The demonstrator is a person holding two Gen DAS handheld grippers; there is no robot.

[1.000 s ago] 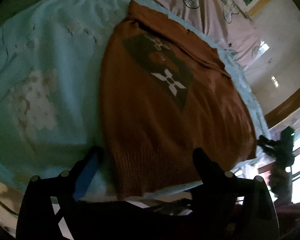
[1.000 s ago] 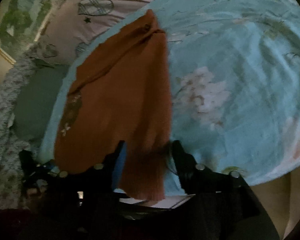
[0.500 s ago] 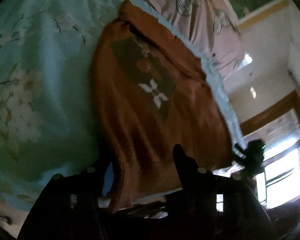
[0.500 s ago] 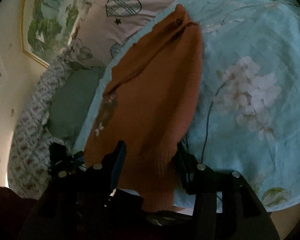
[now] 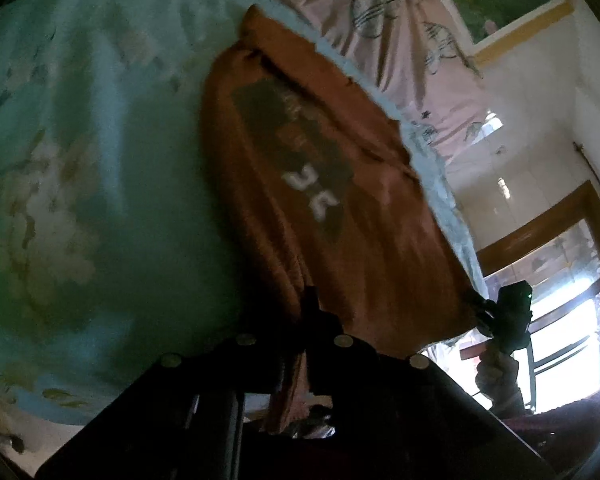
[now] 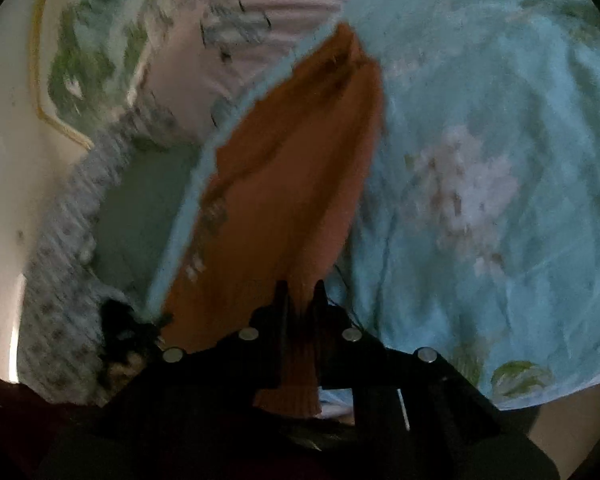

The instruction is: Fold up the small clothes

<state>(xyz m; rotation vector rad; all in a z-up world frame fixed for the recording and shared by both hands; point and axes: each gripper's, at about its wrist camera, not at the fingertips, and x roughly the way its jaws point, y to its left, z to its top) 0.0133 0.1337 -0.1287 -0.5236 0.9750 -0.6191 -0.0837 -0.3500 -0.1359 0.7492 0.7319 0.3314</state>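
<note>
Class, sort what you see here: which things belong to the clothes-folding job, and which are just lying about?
Part of the job:
orange sweater
left gripper, shut on its hem
right gripper, shut on its hem

Just lying about:
blue floral bedspread
pink pillow
framed picture
window

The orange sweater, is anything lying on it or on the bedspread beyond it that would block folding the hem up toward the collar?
Nothing visible does. The orange sweater lies bare on the blue floral bedspread, and both grippers already pinch its hem.
</note>
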